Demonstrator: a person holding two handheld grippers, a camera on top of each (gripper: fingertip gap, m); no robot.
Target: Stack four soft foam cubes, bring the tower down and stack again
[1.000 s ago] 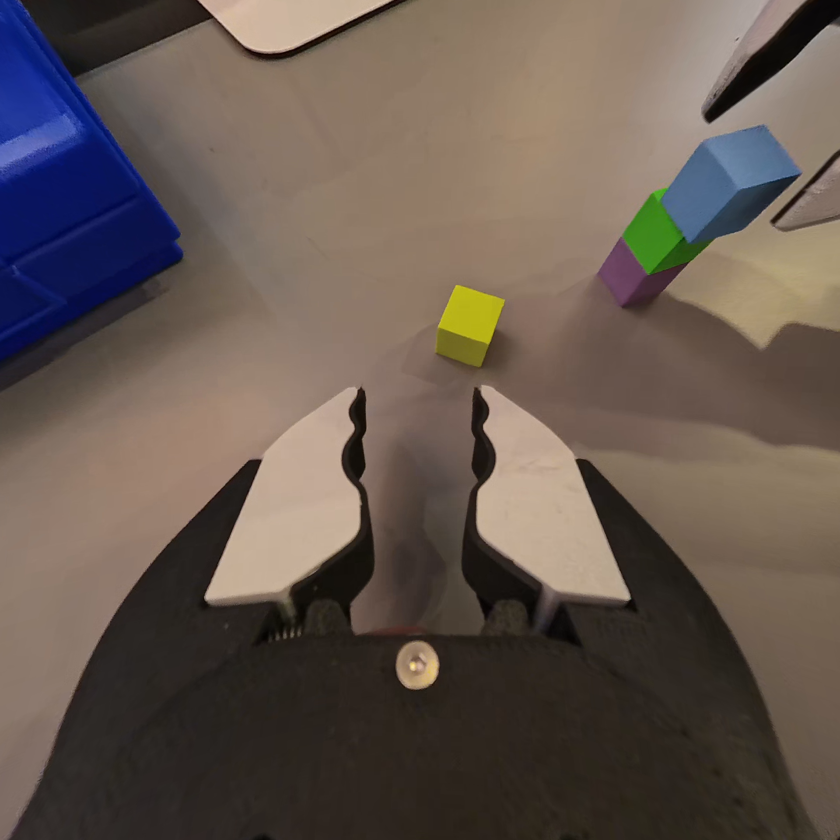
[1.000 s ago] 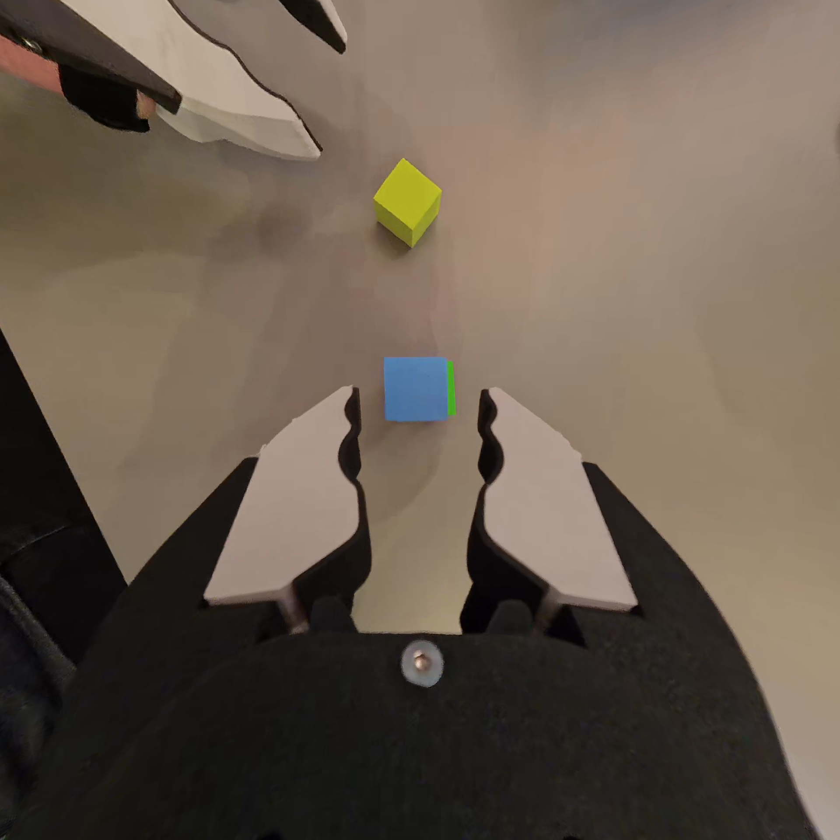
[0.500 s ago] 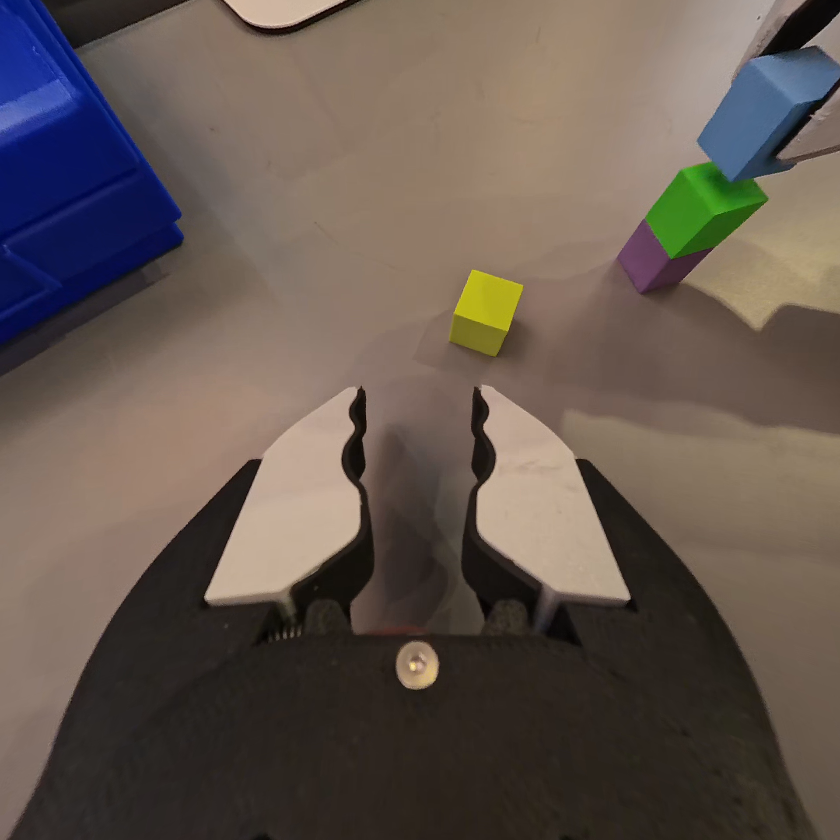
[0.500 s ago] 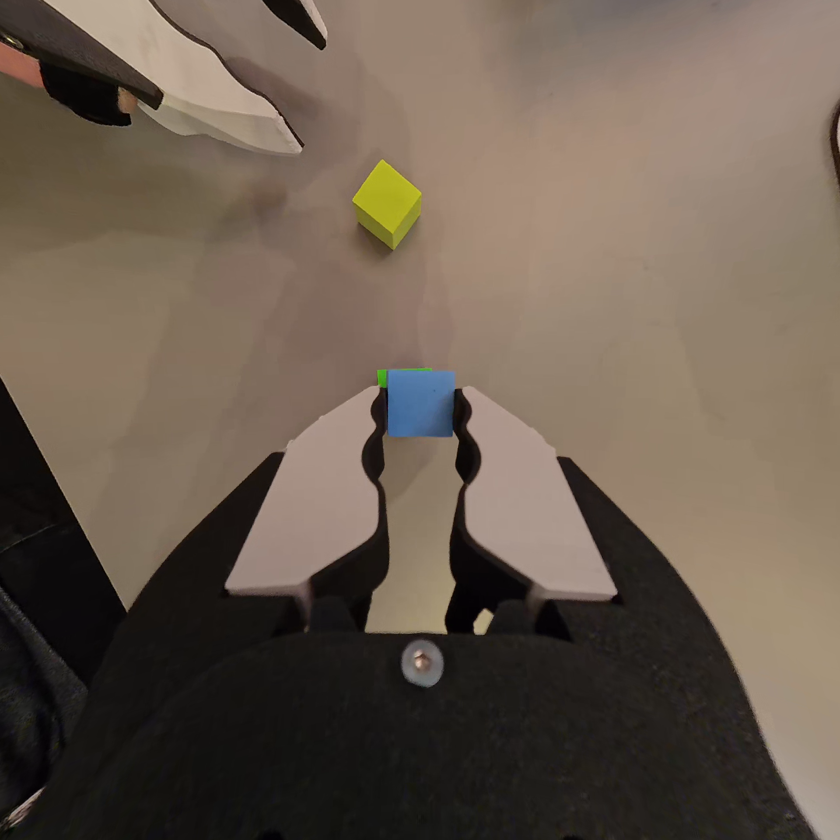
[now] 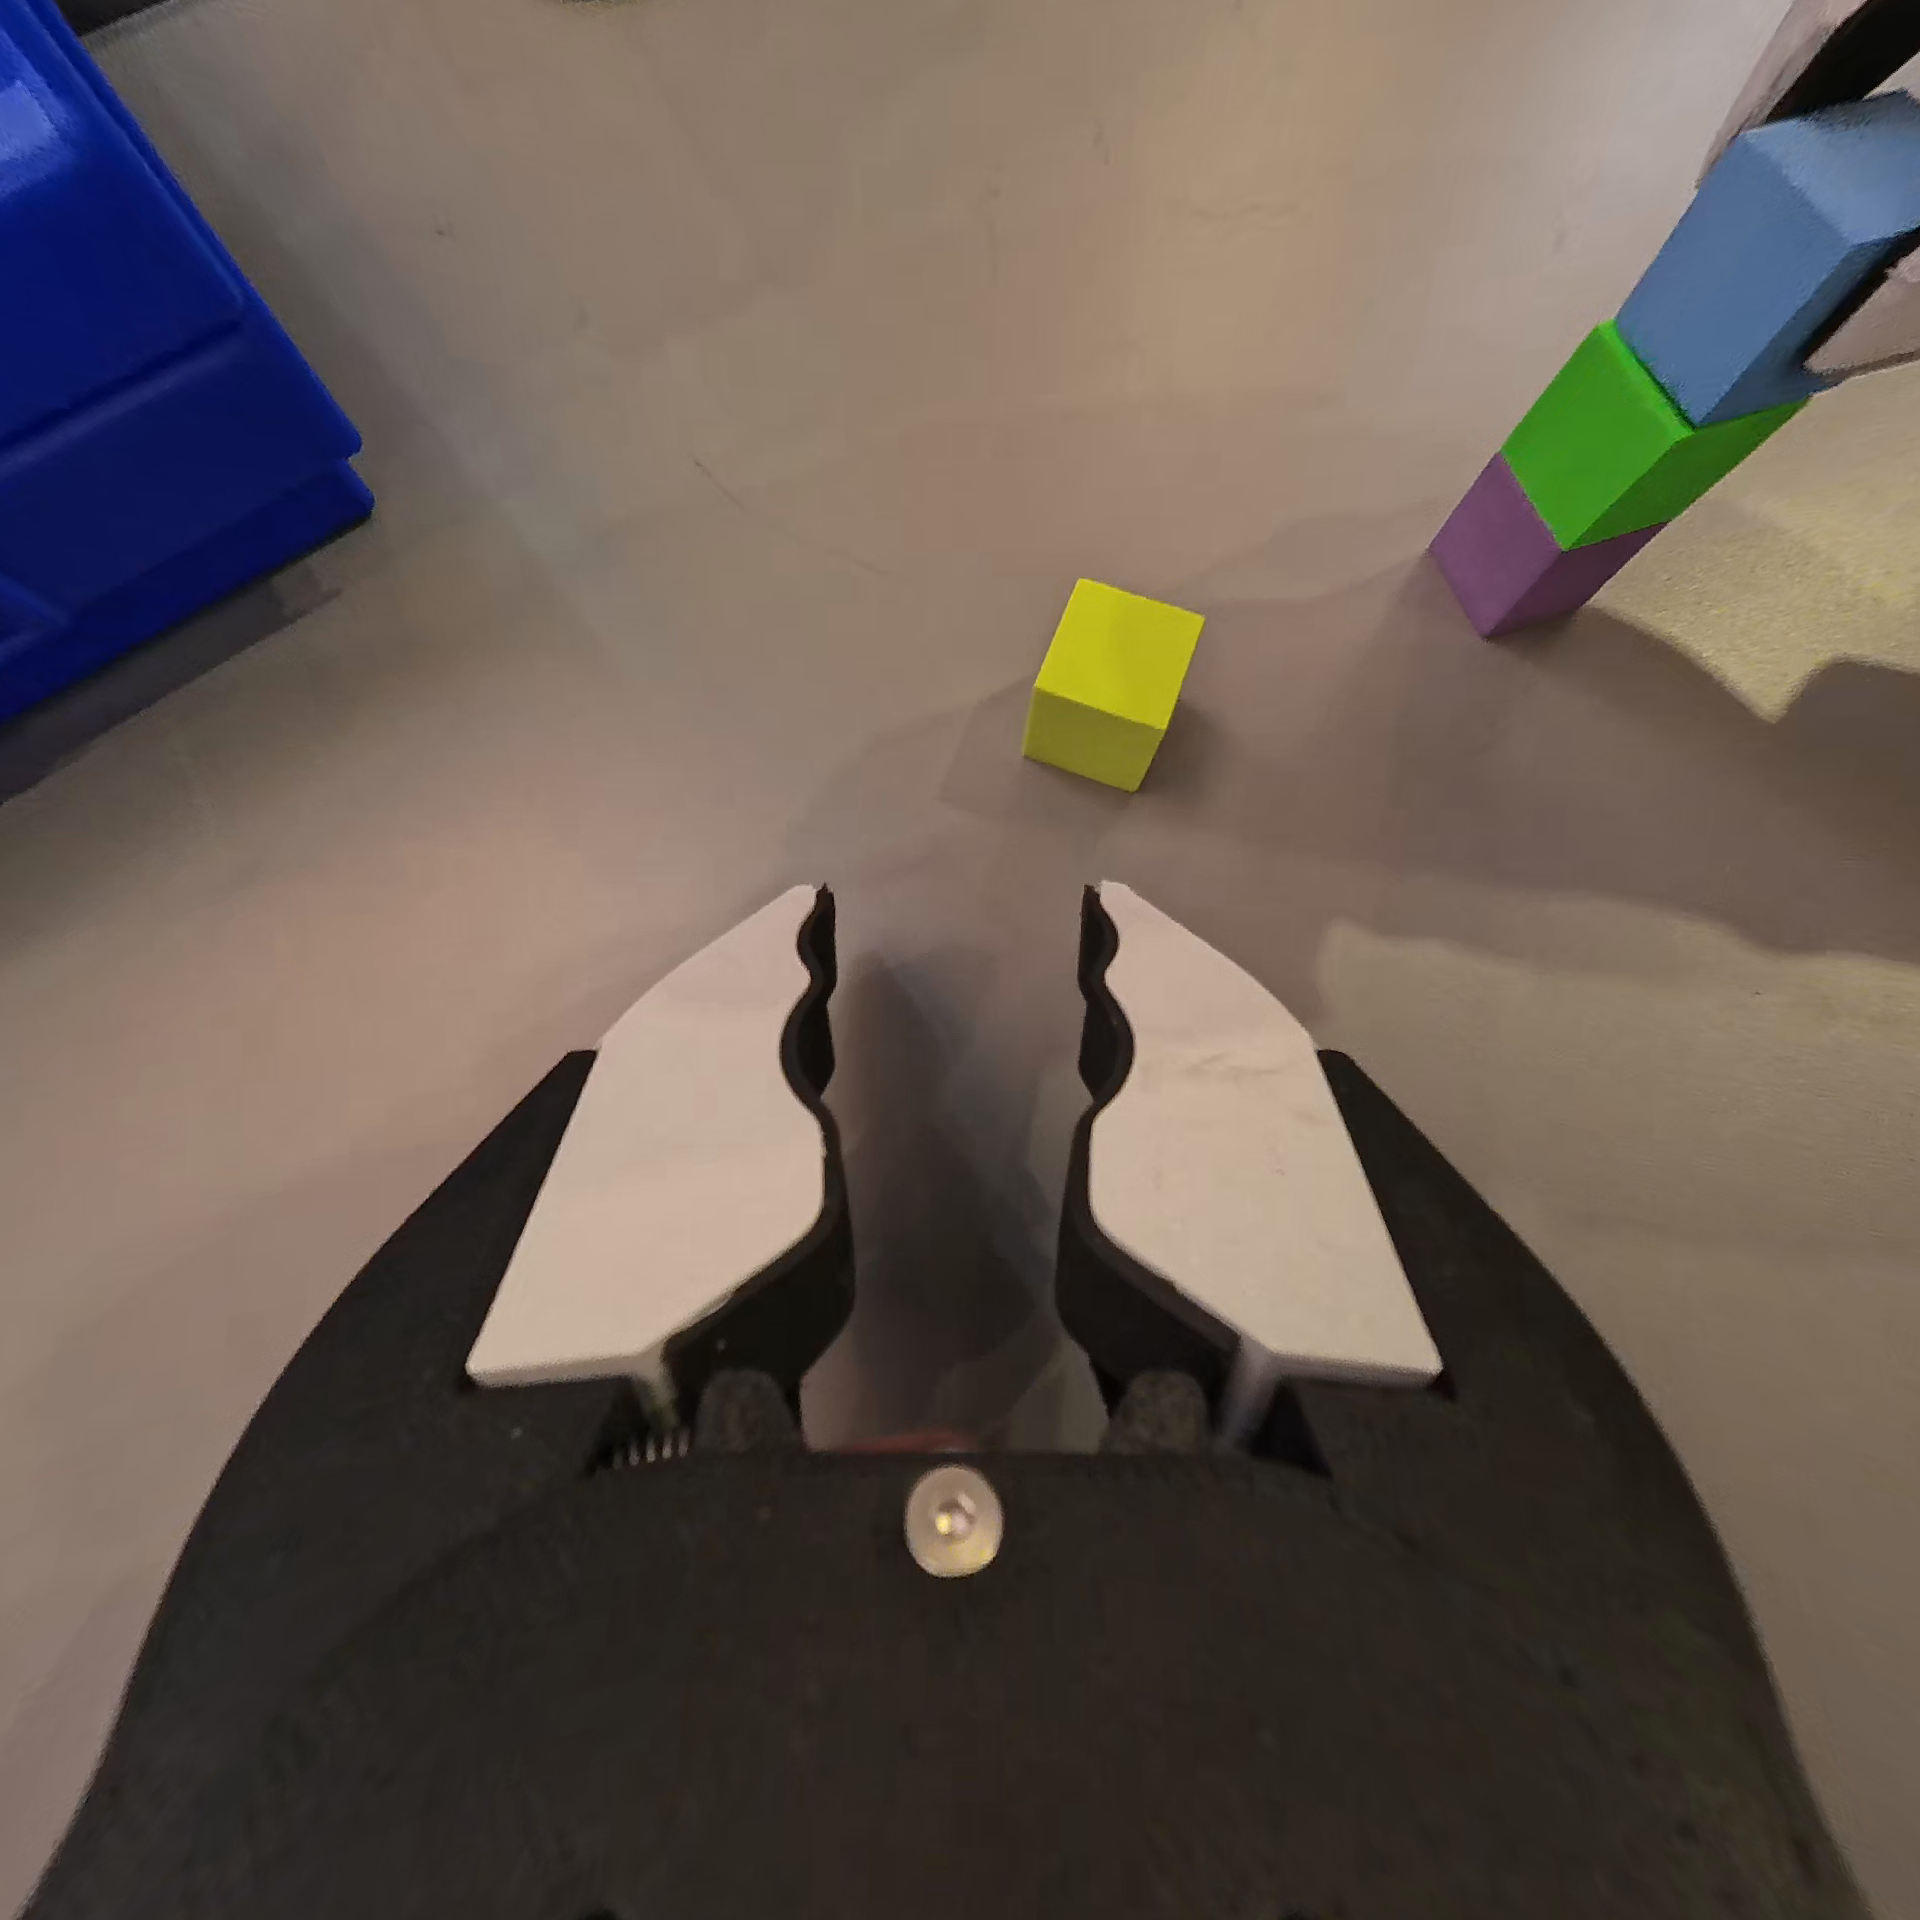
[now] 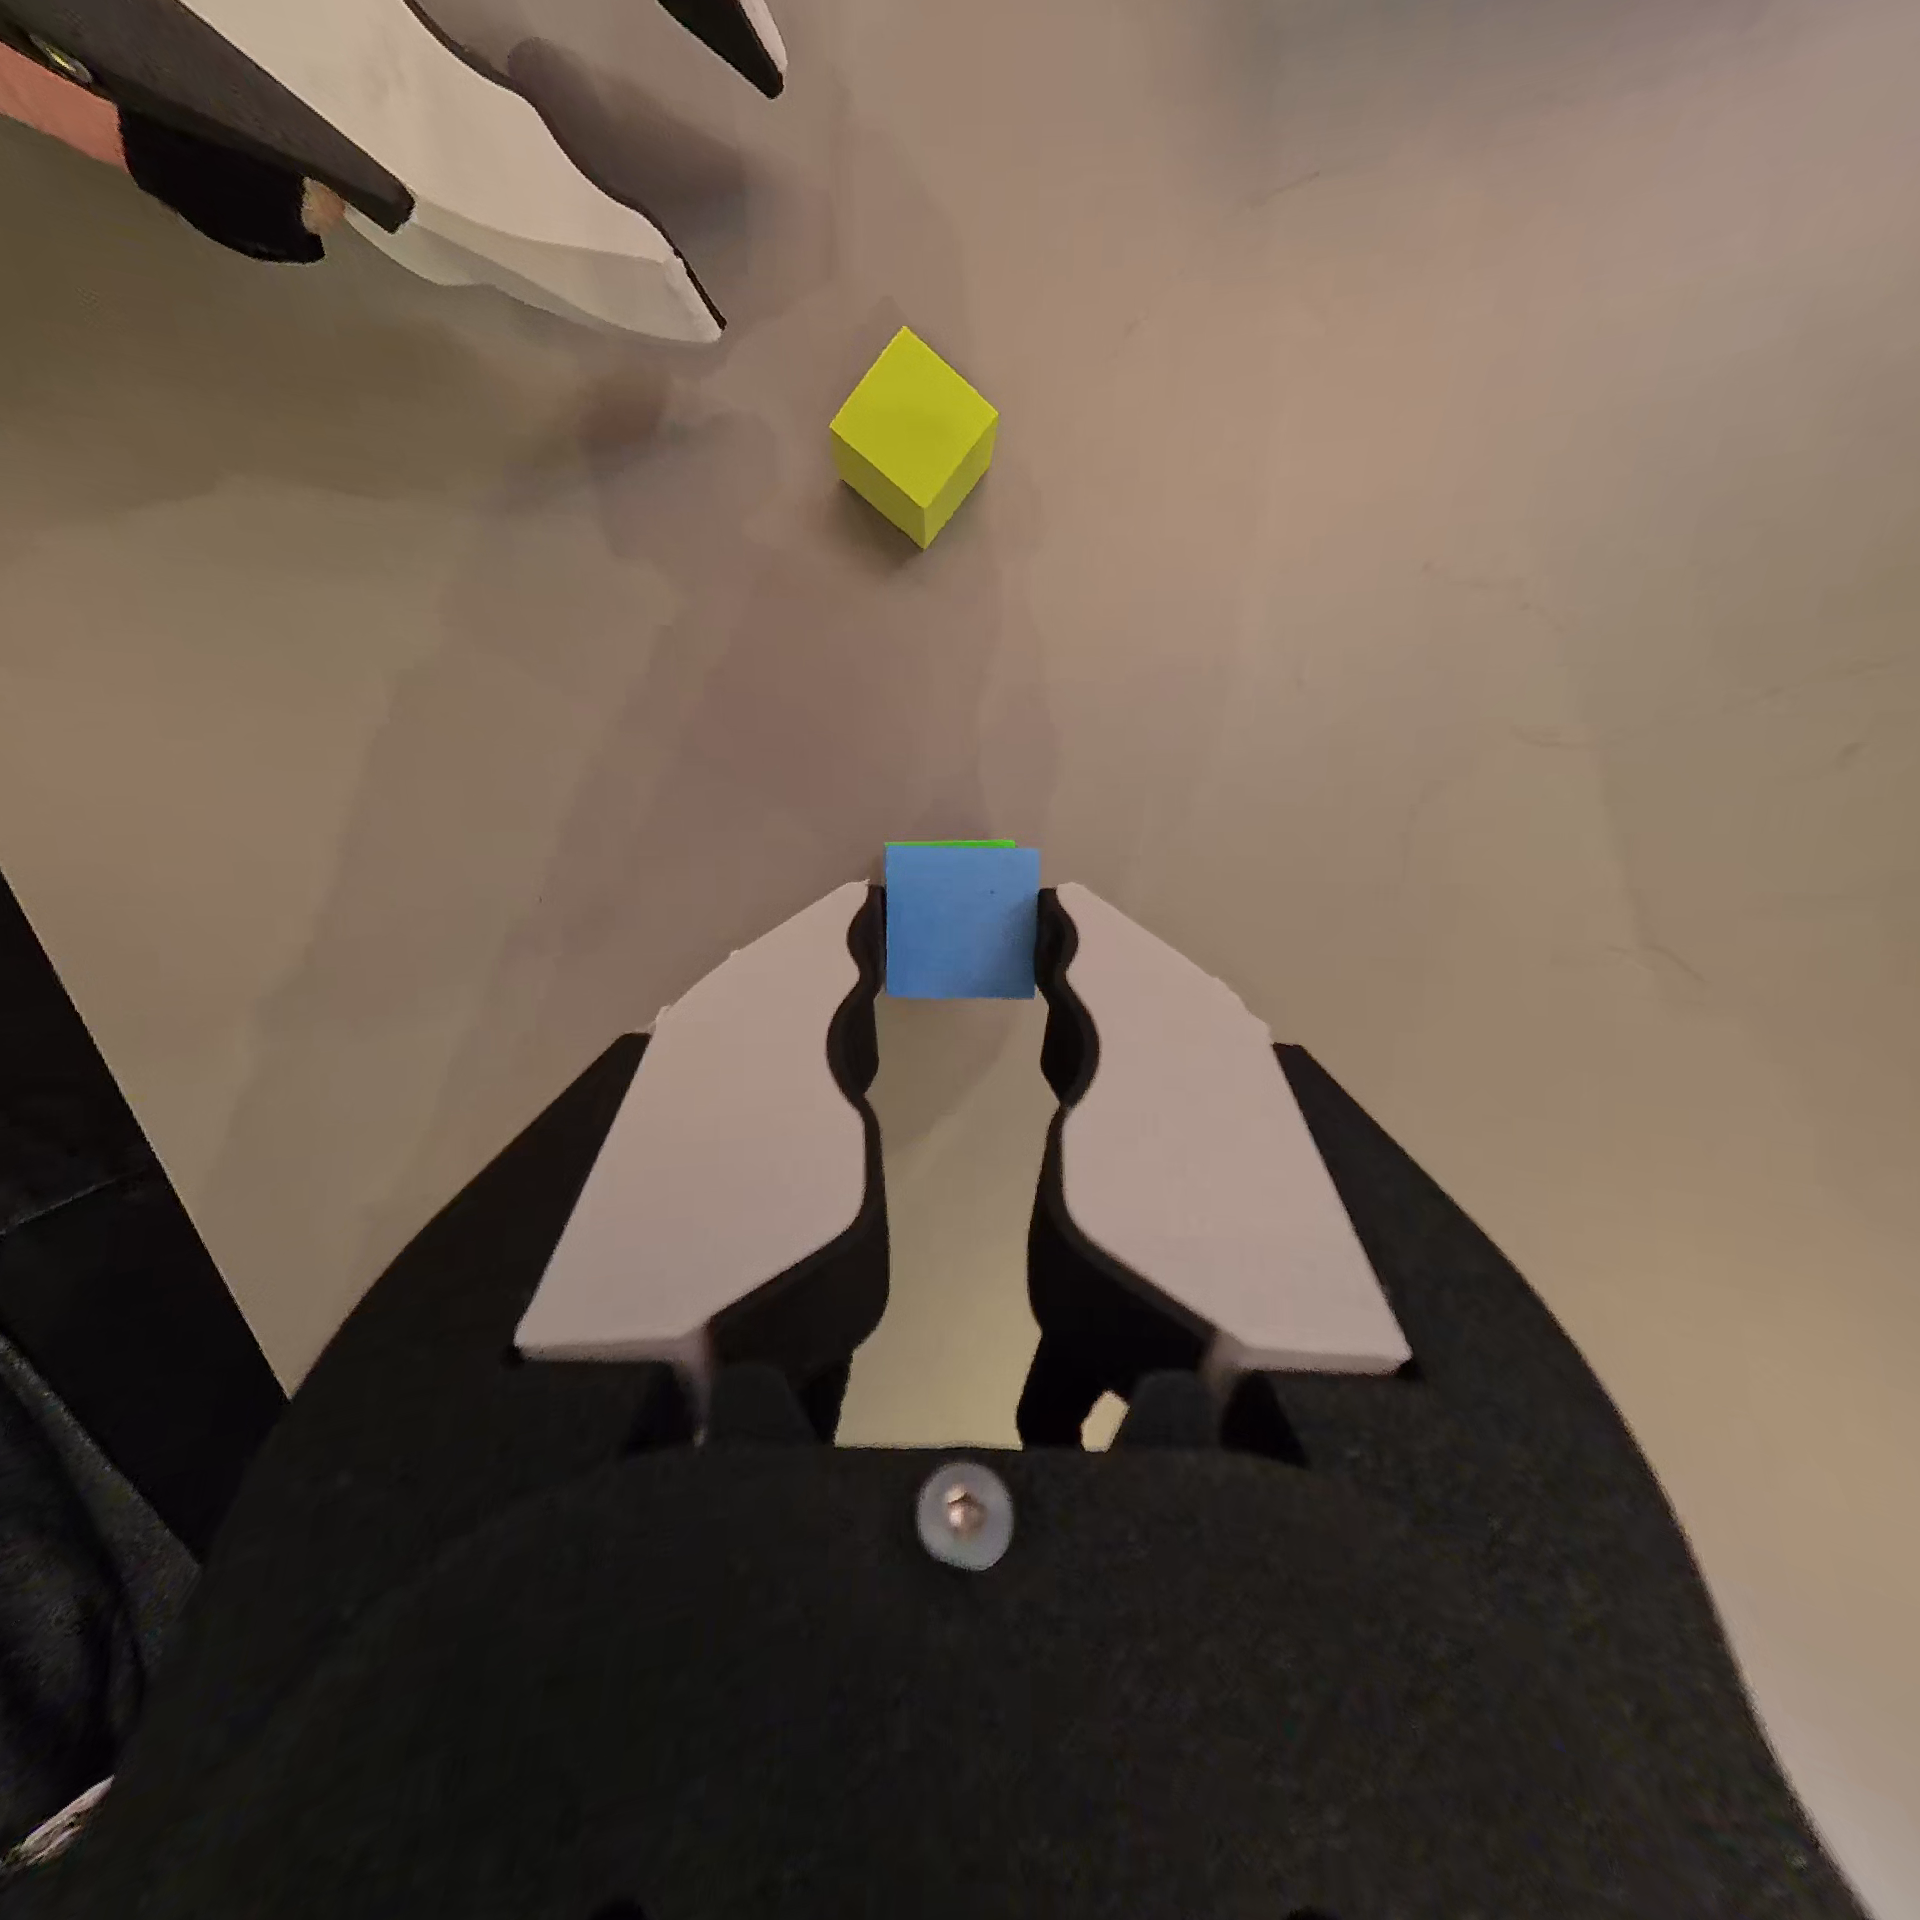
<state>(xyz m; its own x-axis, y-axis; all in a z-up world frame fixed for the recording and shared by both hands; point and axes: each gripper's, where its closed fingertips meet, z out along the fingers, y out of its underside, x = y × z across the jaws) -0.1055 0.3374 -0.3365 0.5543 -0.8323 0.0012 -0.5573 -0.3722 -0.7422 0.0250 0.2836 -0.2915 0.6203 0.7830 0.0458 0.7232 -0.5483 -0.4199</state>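
The right gripper point(image 6: 961, 914) is clamped on the blue cube point(image 6: 961, 923), both pads pressed to its sides, with the cube sitting on the green cube point(image 5: 1600, 436) and purple cube point(image 5: 1507, 561) directly beneath the fingertips. The left gripper point(image 5: 956, 904) hangs with its fingers apart and nothing between them. The loose yellow cube point(image 5: 1117, 686) lies on the table point(image 5: 727, 520) just ahead of it and slightly to its right, nearer to this gripper than to the tower, so it looks the likelier one to fetch it.
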